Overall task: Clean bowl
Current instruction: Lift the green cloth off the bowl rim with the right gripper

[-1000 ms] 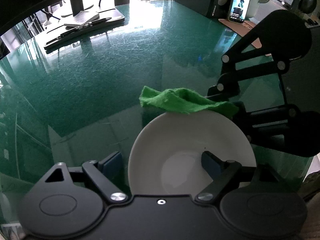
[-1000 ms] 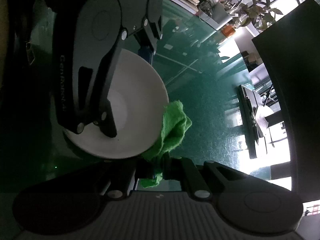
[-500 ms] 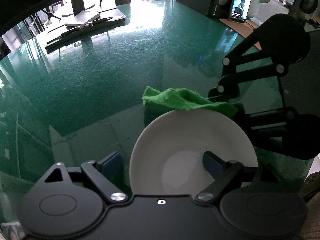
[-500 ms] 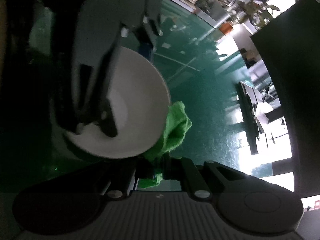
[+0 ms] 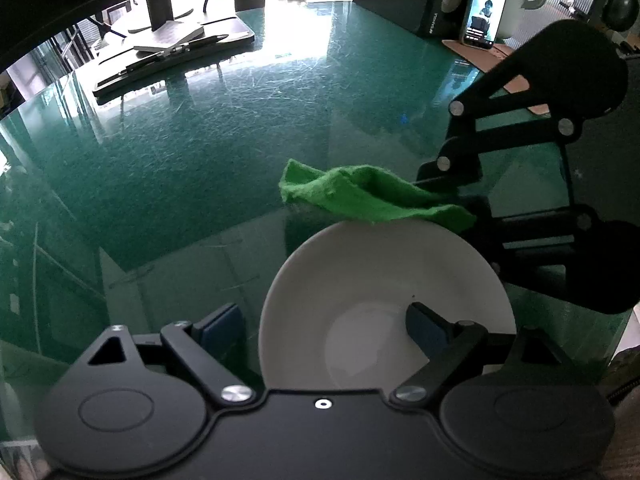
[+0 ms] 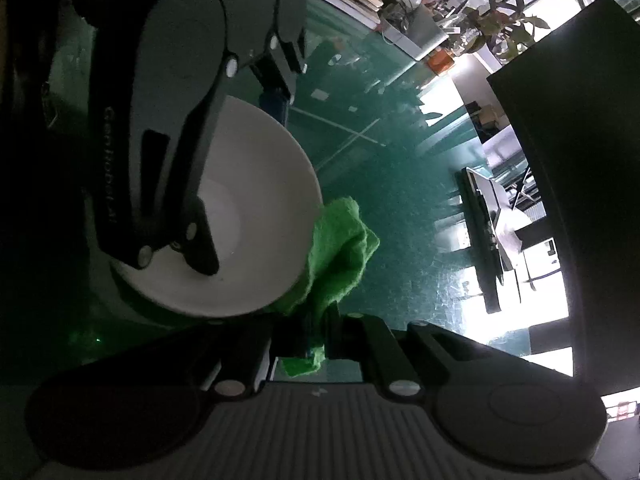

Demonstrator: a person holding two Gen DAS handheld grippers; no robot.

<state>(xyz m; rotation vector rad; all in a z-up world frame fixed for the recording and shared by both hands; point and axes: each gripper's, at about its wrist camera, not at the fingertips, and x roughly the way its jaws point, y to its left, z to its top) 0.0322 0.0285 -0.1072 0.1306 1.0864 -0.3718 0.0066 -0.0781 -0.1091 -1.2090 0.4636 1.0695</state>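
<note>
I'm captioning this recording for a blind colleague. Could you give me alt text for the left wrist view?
A white bowl sits between the open left tongs, one finger inside it and one outside its rim, on a green glass table. Beyond the far rim, the right tongs hold a bright green cloth over the bowl's edge. A lit phone stands at the table's far side.
</note>
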